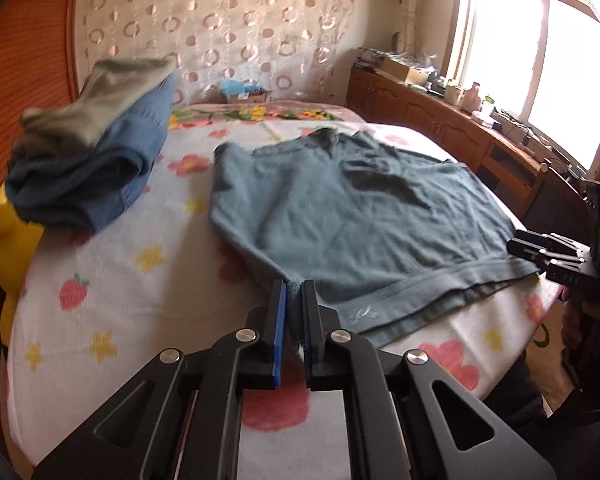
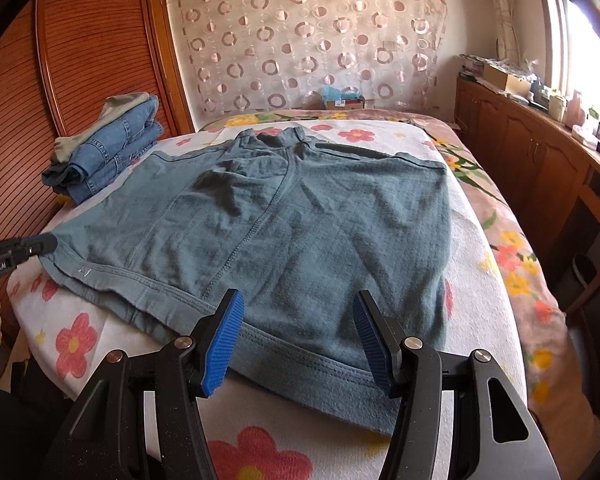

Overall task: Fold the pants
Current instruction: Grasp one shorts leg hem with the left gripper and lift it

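Teal-grey pants [image 2: 300, 220] lie spread flat on the flowered bed sheet [image 2: 80, 340], hem edge towards me. My left gripper [image 1: 294, 292] is shut on the near left corner of the pants [image 1: 360, 220], with cloth pinched between its blue pads. In the right wrist view the left gripper [image 2: 50, 242] shows at the far left, clamped on that same corner and lifting it slightly. My right gripper [image 2: 298, 320] stands open just above the near hem, nothing between its fingers. It also appears at the right edge [image 1: 528, 248] of the left wrist view, beside the hem's right end.
A stack of folded jeans [image 2: 108, 148] with a grey-green garment on top sits at the bed's left by the wooden headboard [image 2: 92, 60]. A yellow plush toy [image 1: 8, 248] lies at the left edge. Wooden cabinets [image 2: 540, 152] run along the right under the window. A small box [image 1: 246, 94] rests at the far end.
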The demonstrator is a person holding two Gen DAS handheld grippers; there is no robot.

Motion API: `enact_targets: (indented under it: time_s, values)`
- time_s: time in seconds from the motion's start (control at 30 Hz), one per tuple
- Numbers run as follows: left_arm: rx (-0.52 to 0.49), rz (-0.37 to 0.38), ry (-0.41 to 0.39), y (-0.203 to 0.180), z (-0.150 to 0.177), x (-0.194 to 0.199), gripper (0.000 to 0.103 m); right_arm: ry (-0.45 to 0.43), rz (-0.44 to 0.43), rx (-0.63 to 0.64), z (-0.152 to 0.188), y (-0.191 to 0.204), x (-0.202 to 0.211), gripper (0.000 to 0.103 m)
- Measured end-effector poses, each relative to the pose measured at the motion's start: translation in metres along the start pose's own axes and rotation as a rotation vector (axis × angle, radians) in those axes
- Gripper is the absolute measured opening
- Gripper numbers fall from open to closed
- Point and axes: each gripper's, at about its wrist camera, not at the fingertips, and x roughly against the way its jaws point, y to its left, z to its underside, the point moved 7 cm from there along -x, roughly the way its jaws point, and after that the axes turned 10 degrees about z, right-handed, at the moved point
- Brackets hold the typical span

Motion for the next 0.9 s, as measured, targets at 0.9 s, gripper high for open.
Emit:
enact_targets:
  time_s: [0.9]
  values:
    - [-0.293, 0.131, 0.048, -0.152, -0.084, -0.070, 0.008, -0.045, 0.009, -0.085, 0.021, -0.052, 0.016, 0.059]
